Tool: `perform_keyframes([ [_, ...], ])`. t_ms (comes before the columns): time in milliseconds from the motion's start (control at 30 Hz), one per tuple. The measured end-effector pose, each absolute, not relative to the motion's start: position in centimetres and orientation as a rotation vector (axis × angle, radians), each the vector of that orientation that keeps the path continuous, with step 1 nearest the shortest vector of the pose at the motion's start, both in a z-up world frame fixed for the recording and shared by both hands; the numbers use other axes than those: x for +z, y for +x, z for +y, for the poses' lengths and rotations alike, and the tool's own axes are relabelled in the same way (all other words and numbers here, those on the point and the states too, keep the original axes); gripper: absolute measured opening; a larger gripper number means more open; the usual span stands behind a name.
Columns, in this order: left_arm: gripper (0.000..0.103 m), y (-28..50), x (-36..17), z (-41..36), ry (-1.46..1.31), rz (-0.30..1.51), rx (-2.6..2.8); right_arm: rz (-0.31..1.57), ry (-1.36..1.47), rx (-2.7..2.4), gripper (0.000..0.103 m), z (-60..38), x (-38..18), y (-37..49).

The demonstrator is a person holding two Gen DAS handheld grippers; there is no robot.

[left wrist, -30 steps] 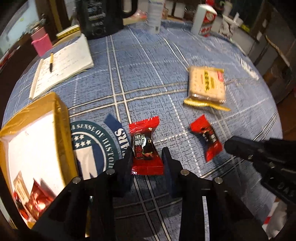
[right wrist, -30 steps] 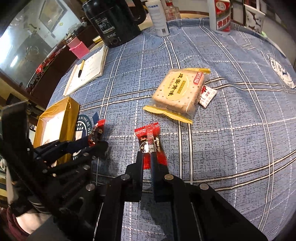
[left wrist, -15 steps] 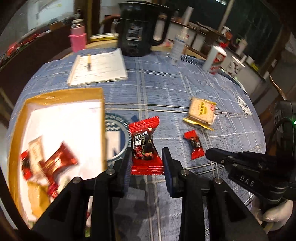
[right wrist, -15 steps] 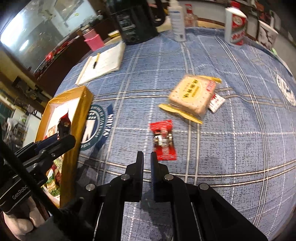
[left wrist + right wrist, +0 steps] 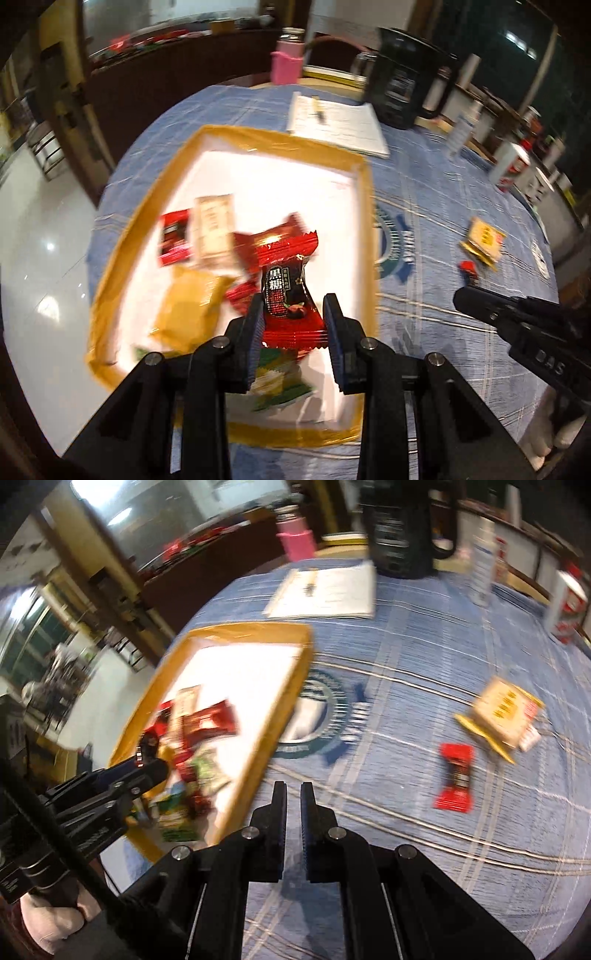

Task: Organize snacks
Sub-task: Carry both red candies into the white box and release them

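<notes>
A red candy packet point(image 5: 286, 295) is pinched by the left gripper point(image 5: 293, 317) over the yellow-rimmed box point(image 5: 364, 236); the right gripper point(image 5: 292, 805), at its 3 o'clock, is closed on nothing.

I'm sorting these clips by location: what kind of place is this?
Probably a home dining room or an office meeting room: a round table under a blue checked tablecloth, a black electric kettle, and an open white notebook.

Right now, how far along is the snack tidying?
Done: several wrapped snacks already lie in the yellow-rimmed box. In hand: the left gripper holds a red candy above the box. Left: a small red candy and a cracker pack sit on the tablecloth; the right gripper is shut, empty.
</notes>
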State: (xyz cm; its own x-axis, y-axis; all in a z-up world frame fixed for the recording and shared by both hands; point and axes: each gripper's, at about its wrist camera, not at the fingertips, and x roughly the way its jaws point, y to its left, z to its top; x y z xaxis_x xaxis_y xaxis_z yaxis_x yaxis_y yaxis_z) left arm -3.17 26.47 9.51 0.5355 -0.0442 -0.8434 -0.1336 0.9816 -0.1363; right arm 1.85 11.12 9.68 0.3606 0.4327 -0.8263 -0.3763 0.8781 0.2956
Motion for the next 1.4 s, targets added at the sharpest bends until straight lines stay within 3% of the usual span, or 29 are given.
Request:
perform_keyframes([
  [733,0.033,-3.3,5.4,33.5,-0.218,1.074,0.16,1.199,0.093,0.735,0.005,20.3,7.5,2.4],
  [1100,0.033,-2.4,5.3,34.3,-0.253,1.061,0.125,1.217,0.12,0.72,0.005,19.9,6.7,3.4],
  [1400,0.033,-2.1,6.3,33.9,-0.293,1.03,0.074,1.29,0.508,0.819,0.006,14.9,5.9,4.7],
])
